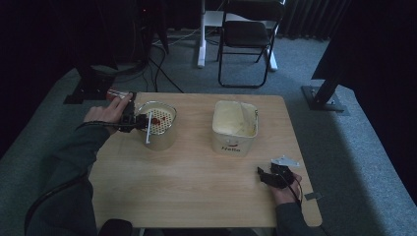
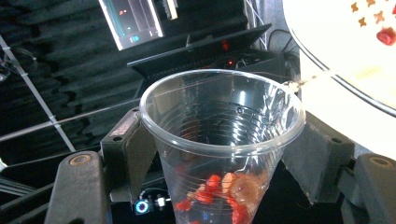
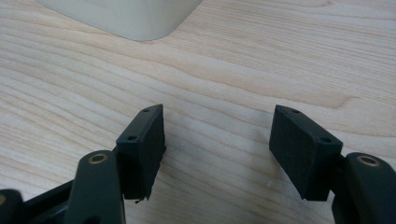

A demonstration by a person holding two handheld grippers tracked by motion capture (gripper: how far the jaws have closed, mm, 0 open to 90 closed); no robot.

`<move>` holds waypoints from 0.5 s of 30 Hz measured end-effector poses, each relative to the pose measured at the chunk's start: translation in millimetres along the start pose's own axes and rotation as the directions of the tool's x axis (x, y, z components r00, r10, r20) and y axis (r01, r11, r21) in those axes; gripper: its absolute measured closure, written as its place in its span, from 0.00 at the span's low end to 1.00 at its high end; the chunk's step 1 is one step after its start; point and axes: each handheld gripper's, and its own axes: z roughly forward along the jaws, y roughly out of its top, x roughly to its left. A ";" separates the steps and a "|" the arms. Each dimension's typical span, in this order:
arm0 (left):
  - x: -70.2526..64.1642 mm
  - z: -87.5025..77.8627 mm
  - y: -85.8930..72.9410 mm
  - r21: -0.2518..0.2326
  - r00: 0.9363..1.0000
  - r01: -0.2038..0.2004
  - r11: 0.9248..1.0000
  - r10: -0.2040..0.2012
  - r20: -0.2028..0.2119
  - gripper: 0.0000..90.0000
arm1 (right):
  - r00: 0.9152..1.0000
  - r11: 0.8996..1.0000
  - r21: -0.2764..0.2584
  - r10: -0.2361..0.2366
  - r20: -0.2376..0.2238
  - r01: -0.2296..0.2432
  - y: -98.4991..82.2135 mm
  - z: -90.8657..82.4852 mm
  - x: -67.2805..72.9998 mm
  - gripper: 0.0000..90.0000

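Observation:
My left gripper [image 2: 219, 154] is shut on a clear plastic cup [image 2: 222, 140], tipped toward a cream strainer pot [image 1: 158, 124] at the table's back left. Red and pale bits [image 2: 219, 193] lie in the cup's bottom. A few red pieces [image 1: 155, 120] sit on the pot's perforated insert [image 2: 359, 28], which stands just beside the cup's rim. In the high view the left gripper [image 1: 130, 118] is at the pot's left edge. My right gripper [image 3: 217, 140] is open over bare wood; in the high view the right gripper [image 1: 268, 176] rests near the table's front right.
A cream container [image 1: 235, 125] marked "Hello" stands at the back centre-right of the wooden table [image 1: 196, 182]; its corner [image 3: 126, 16] shows ahead of the right gripper. A folding chair [image 1: 248, 34] and dark stands are on the floor behind.

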 end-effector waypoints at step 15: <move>-0.4 0.8 -2.8 0.019 0.996 -0.086 0.996 0.086 -0.024 0.33 | 1.000 1.000 0.000 0.000 0.000 0.000 0.0 0.0 -0.1 0.39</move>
